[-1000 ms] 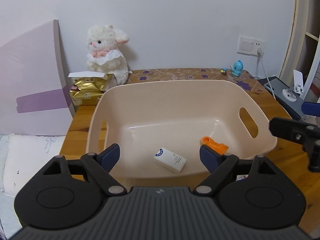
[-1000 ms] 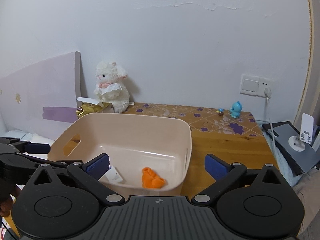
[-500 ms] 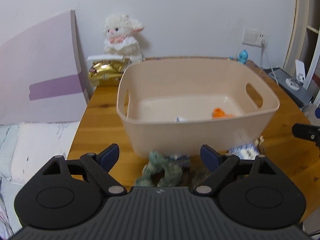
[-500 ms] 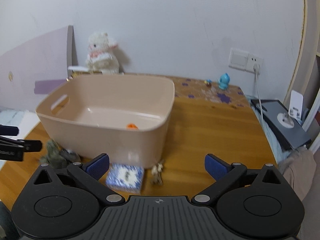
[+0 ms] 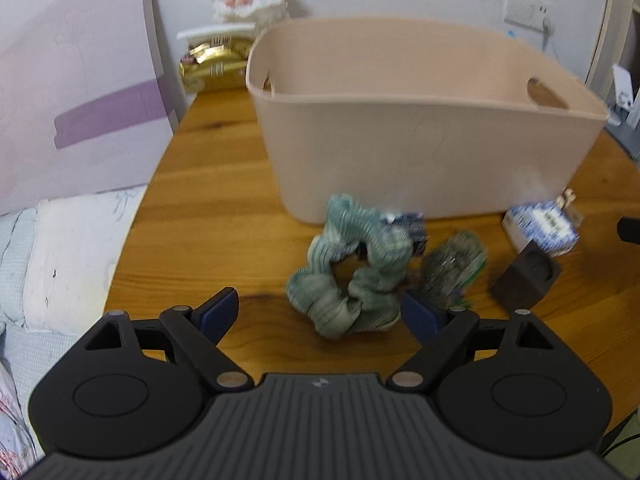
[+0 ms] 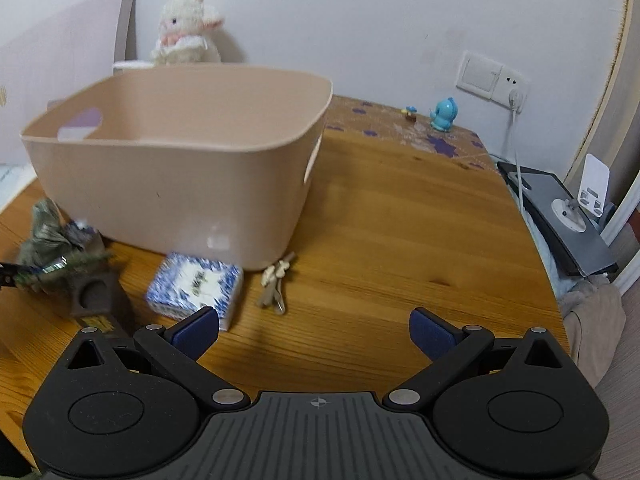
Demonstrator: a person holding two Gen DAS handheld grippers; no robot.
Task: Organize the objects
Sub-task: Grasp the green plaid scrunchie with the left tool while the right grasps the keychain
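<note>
Before the beige bin (image 5: 420,148) lies a ruffled green scrunchie (image 5: 352,276).

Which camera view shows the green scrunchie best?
The left wrist view: the green scrunchie lies whole on the table, just ahead of the open left hand-held gripper. The right wrist view shows only a blurred part at its left edge, beside the beige basket.

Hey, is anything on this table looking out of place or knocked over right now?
Nothing looks spilled or damaged. A few small things lie loose on the table in front of the beige bin rather than in it: a green scrunchie, a blue-patterned box and a dark wooden block. Both grippers are open.
</note>
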